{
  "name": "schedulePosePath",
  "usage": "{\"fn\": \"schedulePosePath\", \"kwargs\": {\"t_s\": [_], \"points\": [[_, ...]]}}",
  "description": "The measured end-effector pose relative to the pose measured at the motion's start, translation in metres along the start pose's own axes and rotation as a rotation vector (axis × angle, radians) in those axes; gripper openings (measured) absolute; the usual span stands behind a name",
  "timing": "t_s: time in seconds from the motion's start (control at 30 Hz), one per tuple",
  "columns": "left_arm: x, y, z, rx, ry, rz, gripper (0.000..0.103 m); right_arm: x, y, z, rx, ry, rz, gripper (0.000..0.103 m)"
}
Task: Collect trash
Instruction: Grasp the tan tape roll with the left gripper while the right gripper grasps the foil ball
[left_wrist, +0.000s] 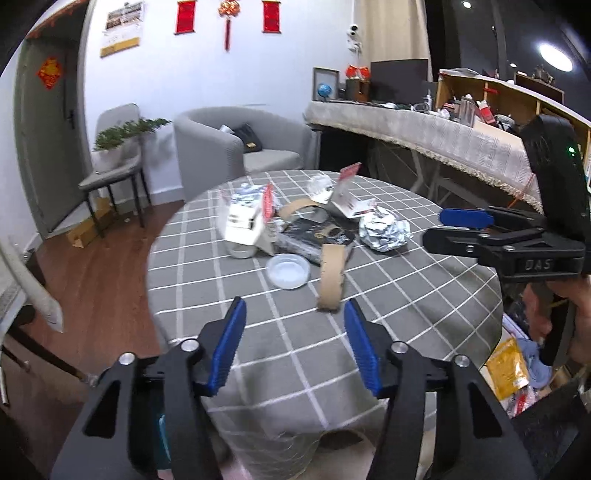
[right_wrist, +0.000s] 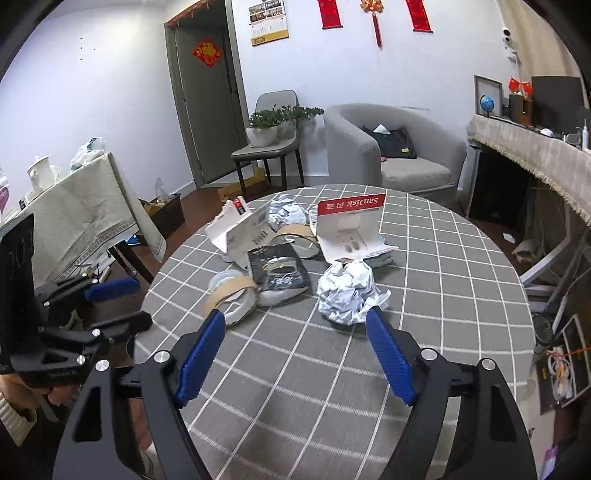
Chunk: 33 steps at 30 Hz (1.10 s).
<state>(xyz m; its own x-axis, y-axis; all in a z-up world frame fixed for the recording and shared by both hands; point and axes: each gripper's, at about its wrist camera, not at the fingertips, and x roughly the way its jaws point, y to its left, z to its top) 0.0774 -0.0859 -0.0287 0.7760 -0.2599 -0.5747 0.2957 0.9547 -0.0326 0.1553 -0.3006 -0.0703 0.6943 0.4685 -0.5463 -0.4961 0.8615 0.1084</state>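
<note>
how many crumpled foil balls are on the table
2: one foil ball nearest the right claw, one at the pile's far side behind the white packaging. Others may be hidden.

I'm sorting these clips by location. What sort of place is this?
Probably a home living room: a grey armchair, a round table in a checked cloth, and red New Year hangings on the wall.

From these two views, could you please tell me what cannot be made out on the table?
- Left wrist: white carton is motion-blurred; print unreadable.
- Right wrist: black pouch covers what lies beneath it.
- Right wrist: SanDisk card hides items behind.
- Both: no trash bin in view.
</note>
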Motion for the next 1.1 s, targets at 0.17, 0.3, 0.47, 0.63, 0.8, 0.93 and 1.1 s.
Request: {"fn": "schedulePosePath", "kwargs": {"t_s": [0.17,0.3,0.47,0.63,0.8,0.93,1.1], "points": [[0.026,-0.012,0.009,0.033,0.023,-0.029,0.058,0.015,-0.013,0.008,-0.001,0.018,-0.013,0.080],[0.046,-0.020,0.013,0.046,0.045,-0.044,0.053,0.031,-0.026,0.013,0.006,0.041,-0.017,0.080],[0.061,-0.021,0.014,0.017,0.078,-0.051,0.042,0.047,-0.034,0.015,0.011,0.065,-0.021,0.080],[0.075,-0.021,0.011,0.013,0.130,-0.035,0.024,0.056,-0.041,0.016,0.032,0.087,-0.014,0.080],[0.071,-0.018,0.010,-0.006,0.115,-0.044,0.021,0.062,-0.046,0.018,0.041,0.103,-0.019,0.080],[0.064,-0.017,0.012,-0.034,0.095,-0.057,0.021,0.064,-0.047,0.018,0.046,0.114,-0.027,0.076],[0.054,-0.015,0.012,-0.053,0.072,-0.069,0.021,0.073,-0.043,0.019,0.027,0.162,-0.041,0.066]]}}
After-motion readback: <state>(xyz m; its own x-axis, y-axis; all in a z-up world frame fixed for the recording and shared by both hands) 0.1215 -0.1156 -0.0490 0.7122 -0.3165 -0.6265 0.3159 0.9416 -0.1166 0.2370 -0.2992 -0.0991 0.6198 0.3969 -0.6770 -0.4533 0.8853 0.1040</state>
